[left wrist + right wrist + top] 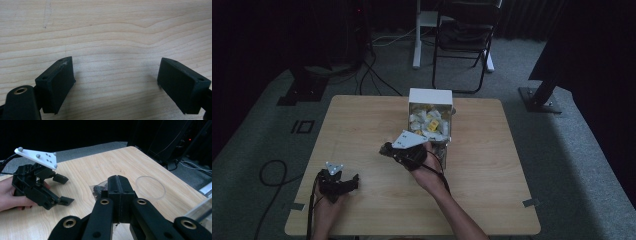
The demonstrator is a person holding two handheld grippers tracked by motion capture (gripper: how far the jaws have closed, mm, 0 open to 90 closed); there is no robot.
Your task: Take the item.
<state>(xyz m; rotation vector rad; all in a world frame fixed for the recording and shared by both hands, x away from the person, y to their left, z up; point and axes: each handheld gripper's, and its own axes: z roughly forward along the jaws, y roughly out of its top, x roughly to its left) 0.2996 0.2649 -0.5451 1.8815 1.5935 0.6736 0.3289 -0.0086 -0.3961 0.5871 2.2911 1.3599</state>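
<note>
Clear plastic, a small packet [100,189] of dark bits, is pinched in the shut right gripper [119,192], held just above the wooden desk [492,180]. Only a corner of the packet pokes out beyond the pressed-together jaws, so the hold looks thin to me. If the hand swings or tips, the packet could slide free and drop, or tear and scatter its contents over the wood.

A clear round lid or dish [150,187] lies on the desk just beyond the gripper. It is hard to see against the grain, and a careless sweep could knock it.

Close behind the right hand, in the high view, stands a white box [430,96] full of small white and yellow packets. A backward move of the wrist or the trailing cable might nudge it or tip it.

Resting well apart near the desk's front edge, the left gripper [116,75] has its jaws spread wide with nothing between them. It is too far off to catch anything that falls.
</note>
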